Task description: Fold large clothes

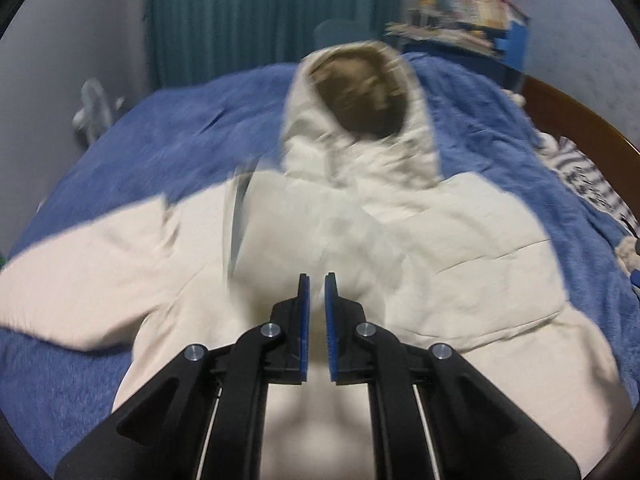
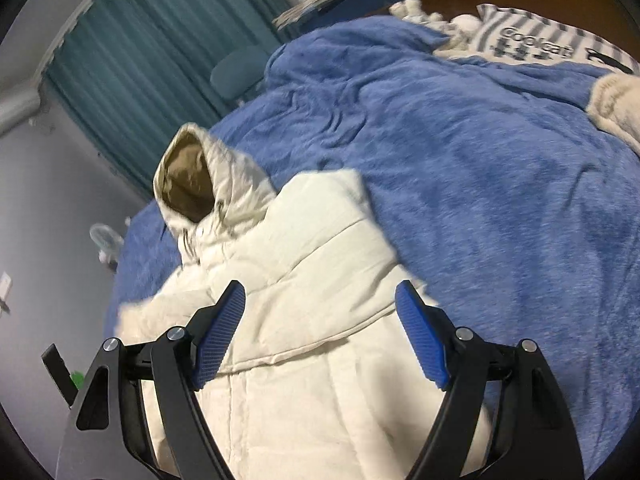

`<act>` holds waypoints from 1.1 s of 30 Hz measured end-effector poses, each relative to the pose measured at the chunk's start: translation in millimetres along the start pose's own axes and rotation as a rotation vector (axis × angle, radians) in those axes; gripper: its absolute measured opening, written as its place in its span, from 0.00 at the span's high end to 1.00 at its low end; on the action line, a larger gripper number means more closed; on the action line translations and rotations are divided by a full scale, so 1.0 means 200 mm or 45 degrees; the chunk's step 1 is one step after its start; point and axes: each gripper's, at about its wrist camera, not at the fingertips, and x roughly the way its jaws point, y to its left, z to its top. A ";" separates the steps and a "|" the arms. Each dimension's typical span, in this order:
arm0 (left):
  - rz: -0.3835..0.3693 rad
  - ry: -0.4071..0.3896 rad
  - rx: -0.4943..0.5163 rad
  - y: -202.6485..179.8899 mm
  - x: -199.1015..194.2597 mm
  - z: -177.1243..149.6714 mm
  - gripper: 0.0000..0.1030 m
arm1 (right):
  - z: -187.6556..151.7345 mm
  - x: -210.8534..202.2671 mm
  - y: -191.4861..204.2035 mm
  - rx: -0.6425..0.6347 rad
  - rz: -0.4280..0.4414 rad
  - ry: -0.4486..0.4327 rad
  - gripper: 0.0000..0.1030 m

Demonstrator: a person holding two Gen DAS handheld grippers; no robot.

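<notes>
A cream padded hooded jacket (image 1: pixel 460 248) lies spread on a blue blanket (image 1: pixel 160 140), blurred by motion. Its hood (image 1: pixel 360 92), with a brown lining, points to the far side, and one sleeve (image 1: pixel 80 280) stretches out to the left. My left gripper (image 1: pixel 317 280) hovers over the jacket's middle, jaws shut with only a narrow slit between the pads and no cloth visibly pinched. In the right wrist view the jacket (image 2: pixel 312 280) and its hood (image 2: pixel 188 184) lie below my right gripper (image 2: pixel 320 296). That gripper stands wide open above the jacket's chest with nothing between its fingers.
The blue blanket (image 2: pixel 480 200) covers the bed. A striped pillow (image 2: pixel 532 40) and a cream fluffy item (image 2: pixel 616 104) lie near the wooden headboard (image 1: pixel 568 120). A teal curtain (image 1: pixel 248 12), a chair (image 2: pixel 236 72), a stacked blue shelf (image 1: pixel 480 24) and a small fan (image 1: pixel 92 112) stand beyond the bed.
</notes>
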 end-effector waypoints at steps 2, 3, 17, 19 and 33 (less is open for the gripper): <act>0.002 0.041 -0.061 0.10 0.03 -0.05 0.96 | -0.04 0.08 0.07 -0.043 -0.008 0.042 0.27; 0.002 0.052 -0.077 0.13 0.04 -0.07 0.96 | -0.06 0.12 0.09 -0.066 -0.012 0.066 0.27; -0.031 0.183 -0.013 0.12 0.24 -0.20 0.39 | -0.29 0.55 0.24 -0.286 -0.234 0.217 0.23; -0.025 0.198 0.005 0.11 0.27 -0.22 0.37 | -0.32 0.61 0.25 -0.311 -0.292 0.250 0.12; 0.062 0.042 -0.084 0.46 -0.10 -0.15 0.15 | -0.27 0.32 0.41 -0.380 -0.162 -0.021 0.06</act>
